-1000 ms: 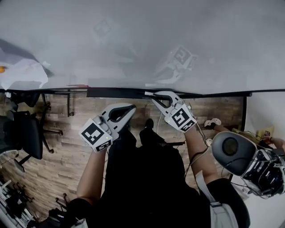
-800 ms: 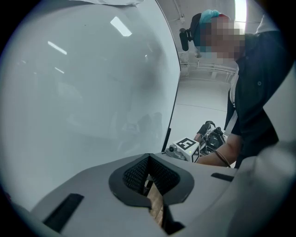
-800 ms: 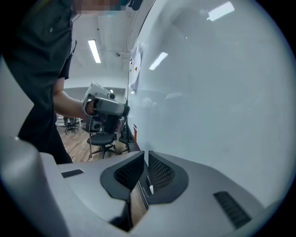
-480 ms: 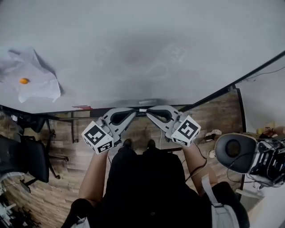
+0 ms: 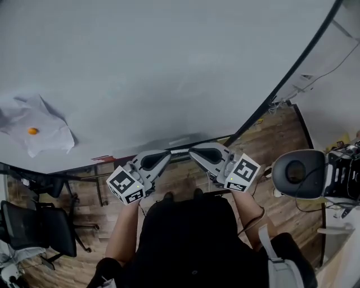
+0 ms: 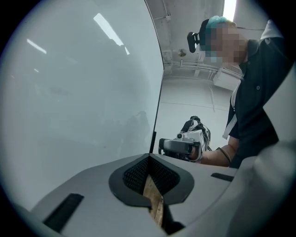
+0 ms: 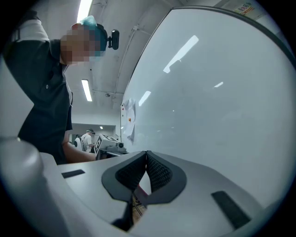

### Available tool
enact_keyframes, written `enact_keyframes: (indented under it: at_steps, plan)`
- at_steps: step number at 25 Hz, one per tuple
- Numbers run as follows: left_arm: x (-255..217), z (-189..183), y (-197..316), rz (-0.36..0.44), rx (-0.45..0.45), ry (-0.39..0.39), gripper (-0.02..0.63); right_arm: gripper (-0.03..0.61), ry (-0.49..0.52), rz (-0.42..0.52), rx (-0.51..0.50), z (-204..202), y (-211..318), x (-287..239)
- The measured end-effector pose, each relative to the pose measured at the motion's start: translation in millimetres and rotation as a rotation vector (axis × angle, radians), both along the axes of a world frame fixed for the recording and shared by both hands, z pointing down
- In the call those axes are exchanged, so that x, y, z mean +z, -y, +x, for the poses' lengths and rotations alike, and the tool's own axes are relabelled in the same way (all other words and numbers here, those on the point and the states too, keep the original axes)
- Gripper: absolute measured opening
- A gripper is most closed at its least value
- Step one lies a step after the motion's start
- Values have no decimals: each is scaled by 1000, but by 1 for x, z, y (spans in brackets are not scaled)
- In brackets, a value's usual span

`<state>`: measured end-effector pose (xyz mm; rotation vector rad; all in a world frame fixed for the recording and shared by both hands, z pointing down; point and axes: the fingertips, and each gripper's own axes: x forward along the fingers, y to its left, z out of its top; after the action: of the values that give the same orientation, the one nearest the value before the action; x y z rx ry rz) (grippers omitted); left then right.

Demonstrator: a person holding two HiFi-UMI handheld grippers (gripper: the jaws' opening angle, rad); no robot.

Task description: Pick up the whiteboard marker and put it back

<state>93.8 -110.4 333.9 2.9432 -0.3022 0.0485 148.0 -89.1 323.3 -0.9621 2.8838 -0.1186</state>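
The person is standing close against the whiteboard (image 5: 169,67), holding the left hand-held gripper (image 5: 167,153) and the right hand-held gripper (image 5: 192,151) tip to tip just under the board's ledge (image 5: 90,175). Both are pinched fully closed: in each gripper view the ribbed pads are meeting at the front, with only floor and board showing through the gap behind them, so neither appears to be carrying anything. The whiteboard marker is not plainly showing; a short pale bar (image 5: 180,140) lying along the ledge just above the two tips is probably it, and a small red thing (image 5: 104,158) farther left on the ledge could be another pen or a cap. The risks, as I am judging them: closed jaws coming in at the ledge would be nudging the marker along or off it onto the floor instead of taking it; the two grippers are sitting so near each other that they could be knocking together; and a tip could be scraping the board. As for writing, only the black-and-white square patterns on the cubes are showing, with no words. A sheet of paper (image 5: 39,130) with an orange dot is carrying nothing readable, and a label at the board's corner (image 7: 243,7) is too small to make out.
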Motion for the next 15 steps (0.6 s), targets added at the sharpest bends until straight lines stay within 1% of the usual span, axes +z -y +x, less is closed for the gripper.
enact_keyframes:
  at_steps: [5, 11, 15]
  plan:
    - [6, 0, 0, -10, 21, 18, 11, 20, 9, -7, 73, 24, -2, 8]
    - [13, 13, -16, -15, 71, 44, 11, 20, -6, -38, 117, 34, -10, 26]
    - [13, 9, -12, -5, 61, 58, 11, 18, 25, -54, 133, 45, -10, 27]
